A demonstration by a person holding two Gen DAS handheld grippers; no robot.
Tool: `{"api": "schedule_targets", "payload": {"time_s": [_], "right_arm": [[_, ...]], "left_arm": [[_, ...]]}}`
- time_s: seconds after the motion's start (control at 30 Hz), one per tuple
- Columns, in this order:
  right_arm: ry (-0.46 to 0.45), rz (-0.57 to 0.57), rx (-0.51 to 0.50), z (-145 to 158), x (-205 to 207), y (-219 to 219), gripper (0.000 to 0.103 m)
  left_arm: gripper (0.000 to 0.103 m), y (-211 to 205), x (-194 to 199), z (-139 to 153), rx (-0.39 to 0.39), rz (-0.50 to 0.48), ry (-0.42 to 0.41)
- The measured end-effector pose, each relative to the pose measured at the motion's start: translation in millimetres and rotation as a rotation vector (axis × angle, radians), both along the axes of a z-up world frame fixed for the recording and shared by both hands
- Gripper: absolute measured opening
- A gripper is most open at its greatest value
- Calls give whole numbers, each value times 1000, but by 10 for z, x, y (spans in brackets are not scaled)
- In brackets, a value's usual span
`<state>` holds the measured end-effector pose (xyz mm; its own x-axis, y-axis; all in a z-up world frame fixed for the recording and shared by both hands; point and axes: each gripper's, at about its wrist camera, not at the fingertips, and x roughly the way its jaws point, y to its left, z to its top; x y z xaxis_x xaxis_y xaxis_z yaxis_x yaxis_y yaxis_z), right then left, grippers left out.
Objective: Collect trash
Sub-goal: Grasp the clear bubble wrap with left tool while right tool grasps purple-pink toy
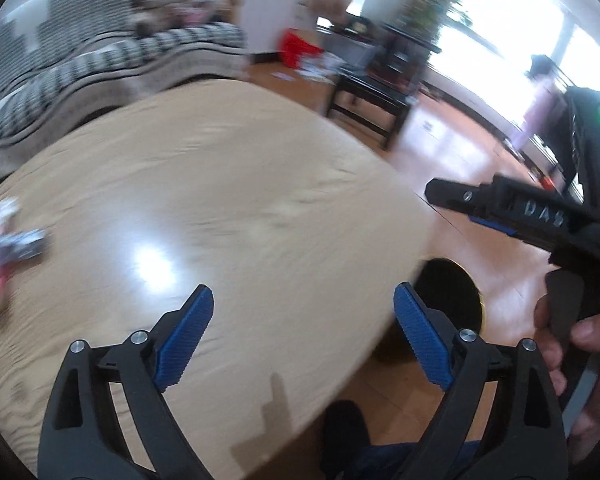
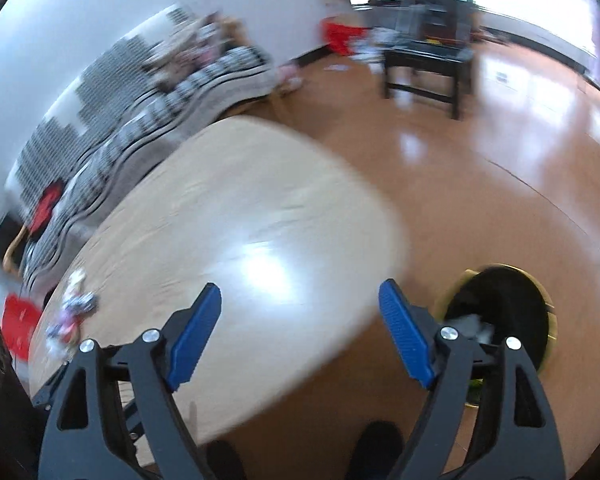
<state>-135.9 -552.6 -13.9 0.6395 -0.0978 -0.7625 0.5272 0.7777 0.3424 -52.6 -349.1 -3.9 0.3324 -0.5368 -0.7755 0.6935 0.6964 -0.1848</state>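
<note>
Crumpled wrappers (image 1: 4,248) in pink, white and grey lie at the left end of the light wooden table (image 1: 228,184); the right wrist view shows the wrappers (image 2: 74,312) at its lower left. A round bin with a black liner (image 2: 504,312) stands on the floor right of the table, with pale scraps inside; its dark opening (image 1: 452,296) shows past the table edge. My left gripper (image 1: 304,316) hangs open over the table's near right part, empty. My right gripper (image 2: 300,312) is open and empty above the table edge, left of the bin. The right gripper's body (image 1: 540,216) crosses the left wrist view.
A striped sofa (image 1: 112,56) runs behind the table. A dark stool (image 2: 428,72) and a red bag (image 2: 342,36) stand farther off on the glossy wooden floor (image 2: 500,184). A person's hand (image 1: 580,344) holds the right gripper's handle; dark shoes (image 2: 376,452) show below.
</note>
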Motion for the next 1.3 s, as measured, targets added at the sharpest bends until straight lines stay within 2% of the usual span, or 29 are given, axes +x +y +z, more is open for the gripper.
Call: {"api": "schedule_targets", "payload": {"time_s": [0.13, 0.33, 0.5, 0.6, 0.8, 0.9, 1.1, 1.17, 1.23, 1.3], "right_arm": [[-8, 176, -28, 101, 642, 779, 79], [1, 374, -79, 87, 1261, 1797, 79], [13, 458, -74, -29, 1620, 2322, 79], [22, 494, -73, -104, 1786, 2539, 79], [33, 538, -65, -223, 2042, 2842, 79], [36, 559, -61, -275, 2153, 2960, 79], [50, 590, -69, -382, 2312, 3152, 79], [55, 595, -70, -413, 2353, 3200, 79], [58, 601, -76, -433, 2386, 3244, 79], [58, 610, -85, -450, 2413, 3296, 79]], "left_arm": [[90, 692, 297, 146, 13, 132, -43], [90, 1760, 714, 179, 37, 330, -64], [90, 2639, 1065, 59, 48, 514, -31], [90, 2968, 1229, -37, 63, 581, -17], [90, 3190, 1581, -286, 101, 643, -6], [90, 3181, 1740, -367, 100, 635, 11], [90, 3069, 1913, -539, 160, 605, -42], [82, 3084, 1948, -583, 168, 601, -41], [44, 3142, 1987, -618, 150, 598, 8], [31, 3203, 1978, -593, 127, 594, 41]]}}
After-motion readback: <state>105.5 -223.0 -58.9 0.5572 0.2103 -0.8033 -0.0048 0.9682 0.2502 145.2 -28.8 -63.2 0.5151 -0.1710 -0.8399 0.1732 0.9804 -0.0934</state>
